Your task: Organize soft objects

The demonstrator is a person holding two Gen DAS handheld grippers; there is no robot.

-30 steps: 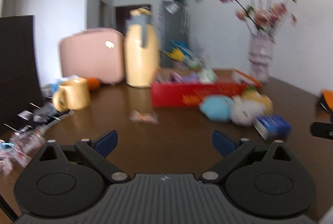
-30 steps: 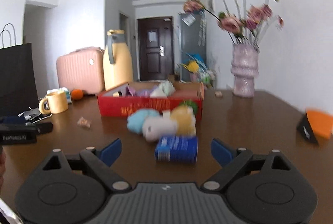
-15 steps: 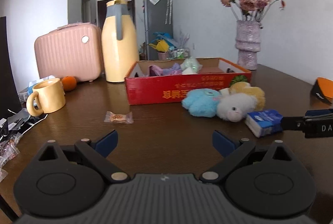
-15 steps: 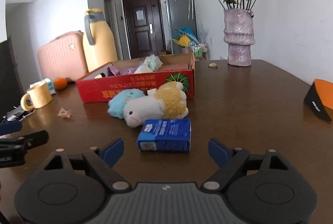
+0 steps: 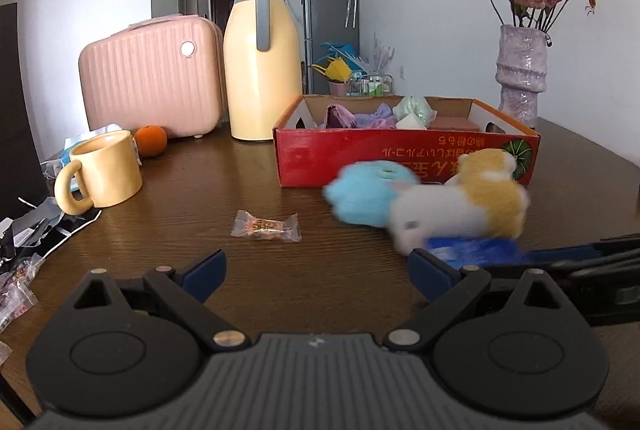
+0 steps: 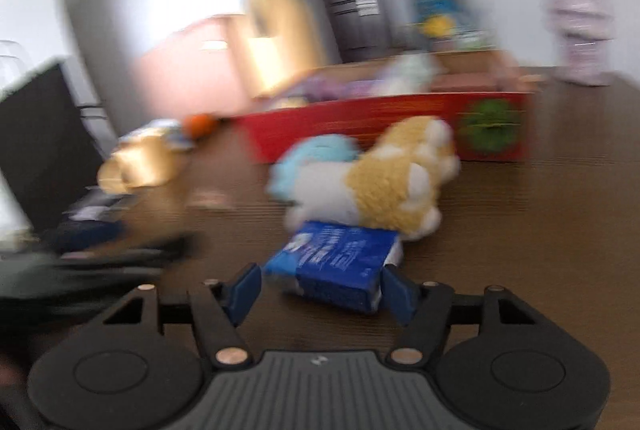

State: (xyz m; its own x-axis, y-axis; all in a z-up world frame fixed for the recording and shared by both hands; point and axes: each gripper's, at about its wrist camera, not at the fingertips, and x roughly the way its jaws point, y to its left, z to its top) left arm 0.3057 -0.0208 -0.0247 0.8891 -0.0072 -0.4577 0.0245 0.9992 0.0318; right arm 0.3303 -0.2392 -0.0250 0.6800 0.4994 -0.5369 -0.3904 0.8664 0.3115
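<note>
A blue tissue pack (image 6: 340,262) lies on the brown table between my right gripper's (image 6: 322,288) fingers, which have narrowed around its near end; blur hides whether they grip it. Behind it lie a white and tan plush (image 6: 384,182) and a light blue plush (image 6: 316,154), in front of a red cardboard box (image 6: 400,114) with soft items inside. In the left wrist view the same plushes (image 5: 460,206) and blue plush (image 5: 364,198) sit at the right before the box (image 5: 404,158). My left gripper (image 5: 316,274) is open and empty above bare table.
A wrapped candy (image 5: 266,226) lies ahead of the left gripper. A yellow mug (image 5: 102,170), an orange (image 5: 150,141), a pink case (image 5: 150,78) and a yellow jug (image 5: 262,62) stand at the left back. A flower vase (image 5: 520,74) stands at the back right. Wrappers (image 5: 24,242) litter the left edge.
My right gripper has moved forward over the tissue pack and its fingers have narrowed around it. The left gripper has come closer to the table and the box.
</note>
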